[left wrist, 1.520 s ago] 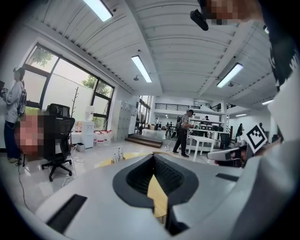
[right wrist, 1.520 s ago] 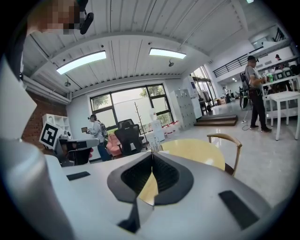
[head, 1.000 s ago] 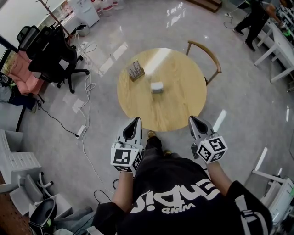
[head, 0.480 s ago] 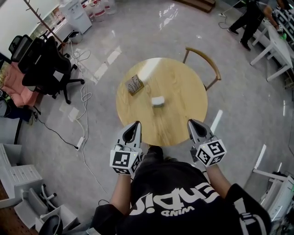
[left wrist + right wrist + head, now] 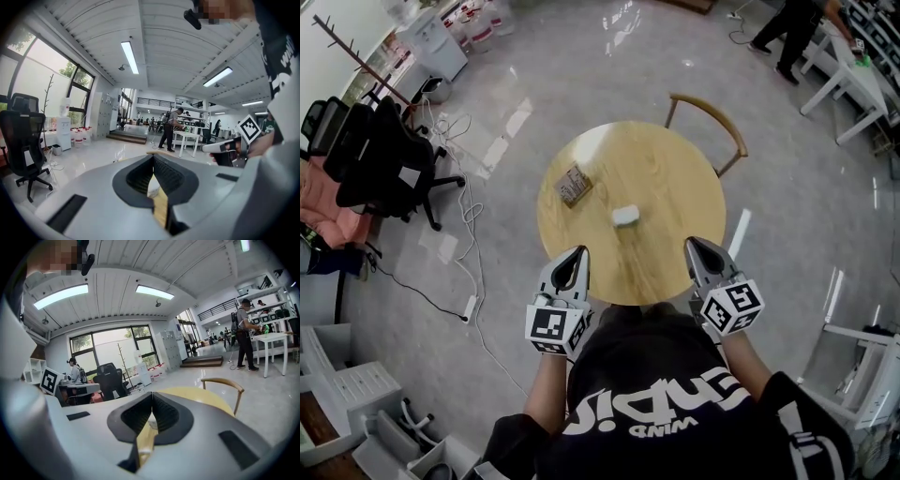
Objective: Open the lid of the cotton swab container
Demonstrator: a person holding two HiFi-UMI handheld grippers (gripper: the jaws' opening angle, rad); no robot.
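Near table [image 5: 670,173] edge: left gripper [image 5: 579,251], right gripper [image 5: 692,244], both with jaws together, empty.
Table middle: cotton swab container [image 5: 624,216], well apart from the grippers.
Far rim: chair [image 5: 707,117].
Around: open floor [image 5: 792,197].
Writing: shirt [image 5: 647,403] print unreadable.

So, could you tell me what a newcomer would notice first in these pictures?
A round wooden table fills the middle of the head view, with a small white container near its centre. The left gripper and right gripper hover at its near edge, jaws shut and empty; a chair stands at the far side.

Small white cotton swab container [image 5: 625,216] near the middle of the round table [image 5: 675,178]
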